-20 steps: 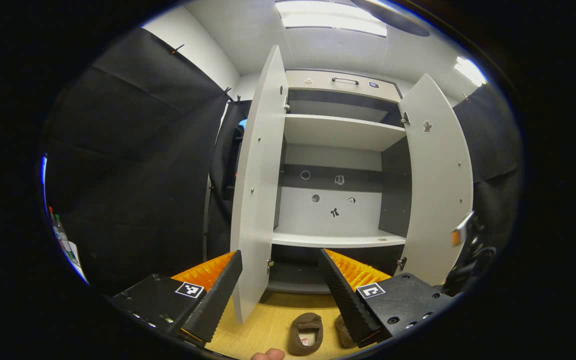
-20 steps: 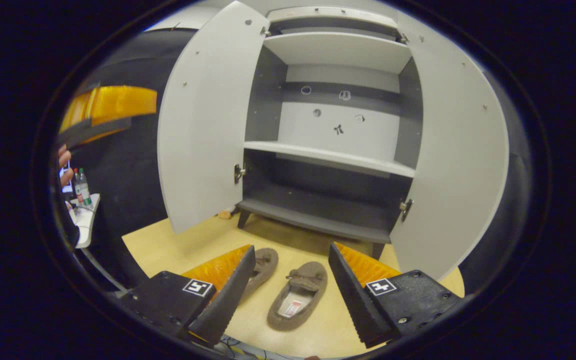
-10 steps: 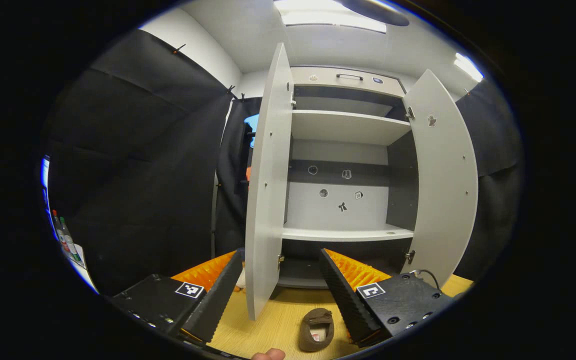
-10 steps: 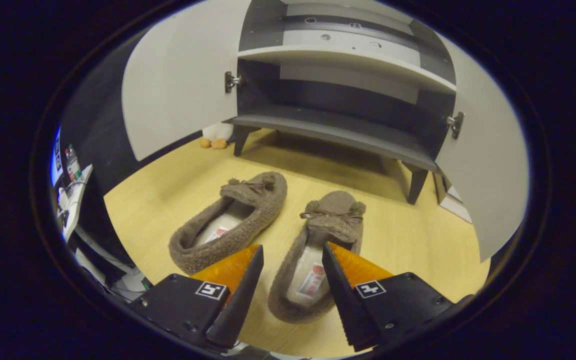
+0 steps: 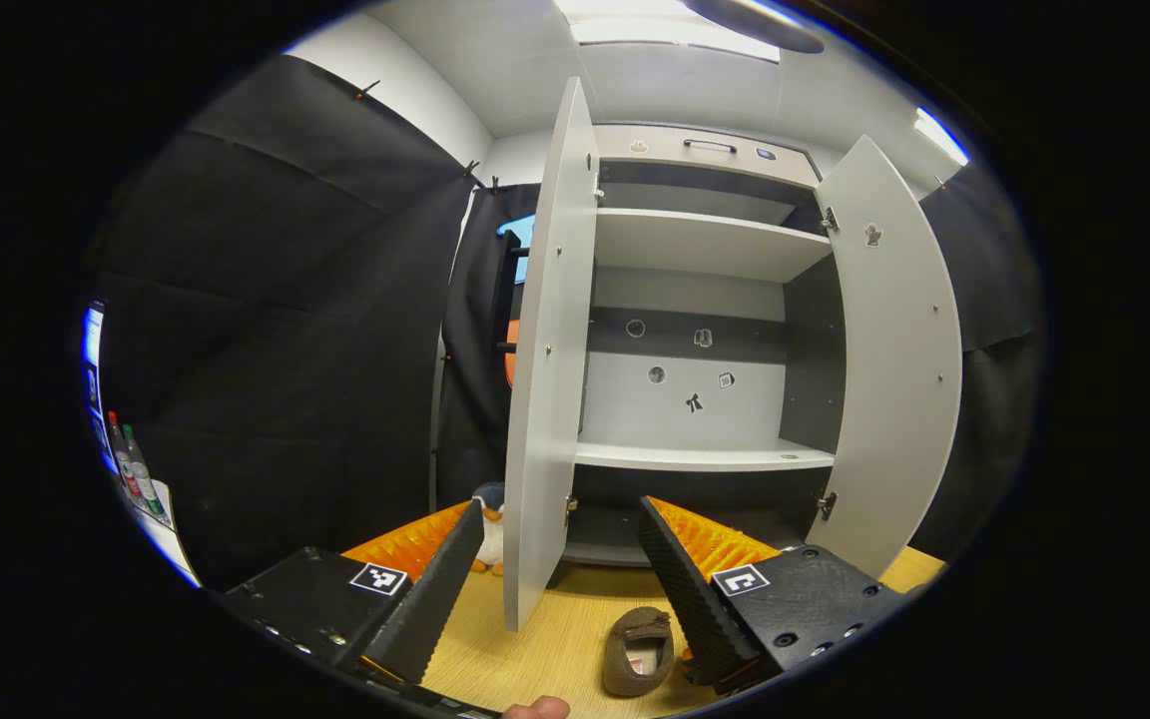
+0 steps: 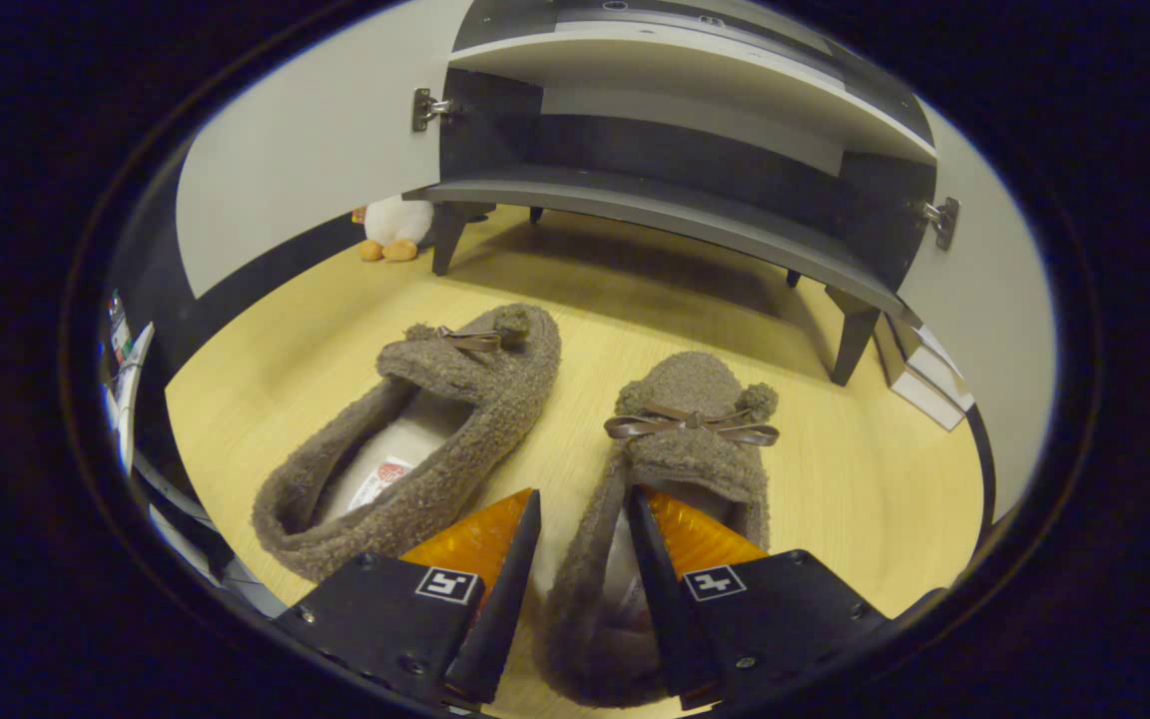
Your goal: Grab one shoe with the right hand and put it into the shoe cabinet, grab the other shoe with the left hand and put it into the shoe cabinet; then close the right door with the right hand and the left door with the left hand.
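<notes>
- The right claw [image 6: 580, 539] is being held low over the floor [image 6: 864, 469], with its two fingers set around one side wall of the right slipper [image 6: 680, 449].
- One finger [image 6: 510, 589] is being kept outside that wall and the other finger [image 6: 655, 569] inside the slipper's opening. Whether the wall is being pinched cannot be told.
- The left slipper [image 6: 435, 429] is being left just beside it on the wooden floor, and the two slippers are not touching.
- Both slippers are being pointed with their toes and bows toward the shoe cabinet [image 6: 655, 215].
- The cabinet is being kept open, and its low shelf is being seen just past the slippers.
- A small white toy [image 6: 393, 225] is being seen on the floor by a cabinet leg.
- The left claw [image 5: 560, 559] is being held up high and is spread wide, with nothing between its fingers.
- In the left gripper view, the left door [image 5: 547, 359] and the right door [image 5: 899, 350] are both being held open.
- One slipper [image 5: 640, 654] is being seen far below on the floor in the left gripper view.
</notes>
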Tool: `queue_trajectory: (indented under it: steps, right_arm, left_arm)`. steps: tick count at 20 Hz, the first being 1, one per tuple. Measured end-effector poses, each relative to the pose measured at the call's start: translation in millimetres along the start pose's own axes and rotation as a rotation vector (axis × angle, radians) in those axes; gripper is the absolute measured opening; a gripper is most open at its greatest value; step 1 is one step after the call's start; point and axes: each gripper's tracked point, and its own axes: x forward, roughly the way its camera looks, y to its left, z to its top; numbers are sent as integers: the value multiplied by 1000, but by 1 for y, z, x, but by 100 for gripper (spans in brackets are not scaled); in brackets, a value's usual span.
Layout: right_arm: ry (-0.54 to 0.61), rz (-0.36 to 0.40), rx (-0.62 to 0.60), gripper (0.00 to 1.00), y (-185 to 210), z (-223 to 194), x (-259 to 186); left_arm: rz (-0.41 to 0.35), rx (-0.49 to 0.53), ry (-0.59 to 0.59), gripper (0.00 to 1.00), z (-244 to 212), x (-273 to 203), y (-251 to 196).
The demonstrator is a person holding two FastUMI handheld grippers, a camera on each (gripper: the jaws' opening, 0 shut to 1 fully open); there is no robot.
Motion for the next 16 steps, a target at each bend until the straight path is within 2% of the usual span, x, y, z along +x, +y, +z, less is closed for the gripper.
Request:
queue_trajectory:
  steps: [1,2,3,4,7,9,12,14,16]
  right_arm:
    - [-11,-21,8,53,-4,1,1]
    - [-23,-27,18,49,-5,1,1]
    - [-32,-32,19,37,-7,2,2]
    - [-39,-45,12,34,-11,2,-1]
    - [-104,-34,40,9,-11,10,-5]
    - [-189,-49,36,6,-24,24,-17]
    - [-301,-45,91,5,-46,64,-65]
    - [-420,-43,101,5,-60,119,-111]
    - [-525,-50,54,6,-73,180,-146]
  left_arm:
    - [3,1,2,95,0,-1,1]
    - [4,0,4,95,0,-2,2]
    - [4,-2,4,95,-1,-1,2]
    - [2,-3,5,95,-1,-1,2]
    - [-12,-5,17,95,-4,-2,0]
    - [-30,-5,22,95,-9,-1,-4]
    - [-60,-1,34,95,-14,-4,-16]
    - [-87,-10,34,95,-16,-1,-24]
    - [-122,-30,37,95,-18,2,-33]
